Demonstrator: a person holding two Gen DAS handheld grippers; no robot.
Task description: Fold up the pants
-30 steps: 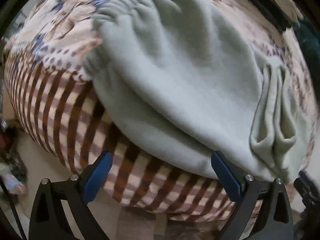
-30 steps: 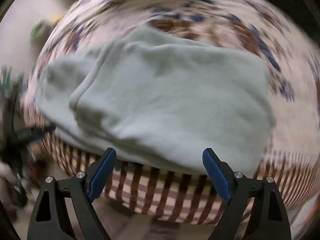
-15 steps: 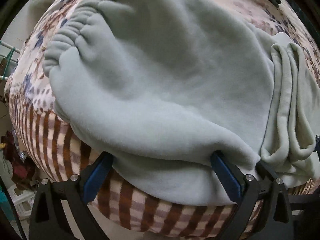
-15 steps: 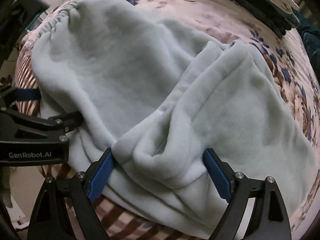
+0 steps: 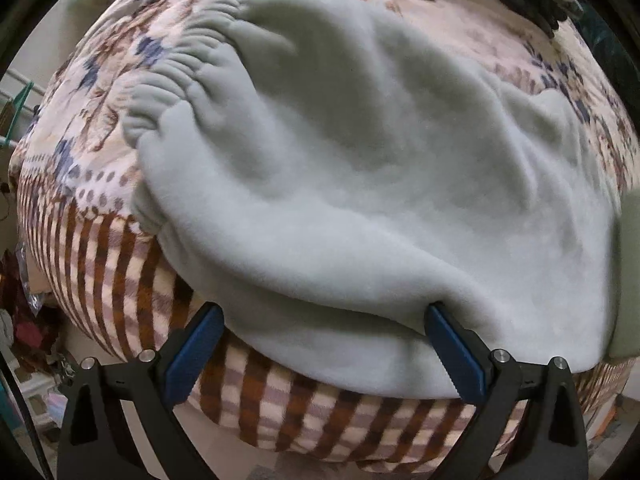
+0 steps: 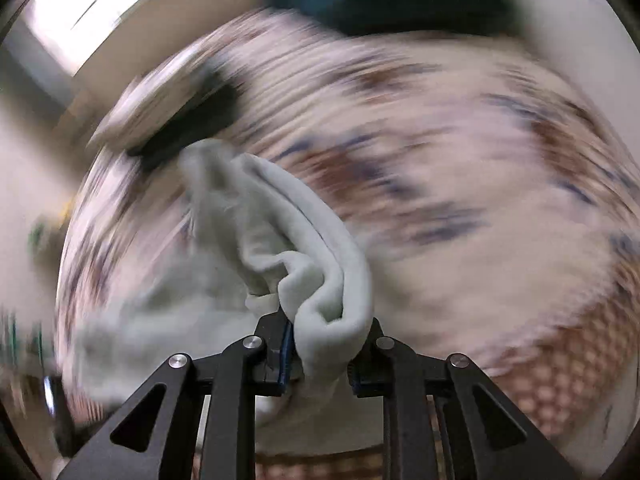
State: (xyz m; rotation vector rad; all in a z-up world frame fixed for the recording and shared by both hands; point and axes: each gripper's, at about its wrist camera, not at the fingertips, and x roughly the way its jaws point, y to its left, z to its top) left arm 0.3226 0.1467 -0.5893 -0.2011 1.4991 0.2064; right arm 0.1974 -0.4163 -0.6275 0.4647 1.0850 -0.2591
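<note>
My left hand-held gripper [image 5: 320,344] pointed down, jaws spread wide. My right hand-held gripper [image 6: 320,354] had just closed, pads clamping bunched cloth.

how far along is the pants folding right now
Early to midway. Done: the pale green pants lie spread on the patterned blanket, waistband gathered at the far left. In hand: the right gripper has just closed on a bunched end of the fabric, lifting it clear; its view is blurred. The left gripper is open over the near edge, gripping nothing. Left: carrying that end across and flattening the fold.
</note>
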